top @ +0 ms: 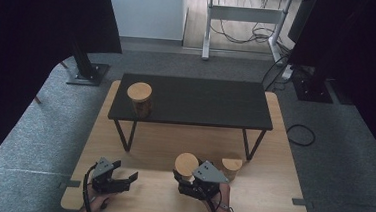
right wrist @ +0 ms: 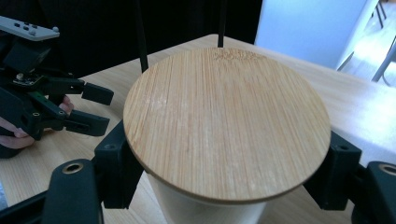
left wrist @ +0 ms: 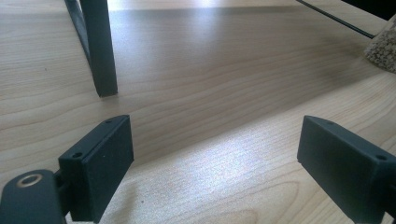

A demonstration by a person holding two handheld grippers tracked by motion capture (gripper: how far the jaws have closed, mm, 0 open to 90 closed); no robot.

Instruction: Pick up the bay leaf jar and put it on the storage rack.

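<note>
Near the tabletop's (top: 270, 192) front edge, the right gripper (top: 187, 178) closed its fingers (right wrist: 116, 168) around a bamboo-lidded jar (right wrist: 226, 126). The left gripper (top: 120, 180) hovered toward the front left corner, fingers (left wrist: 100, 163) wide apart and holding nothing.
</note>
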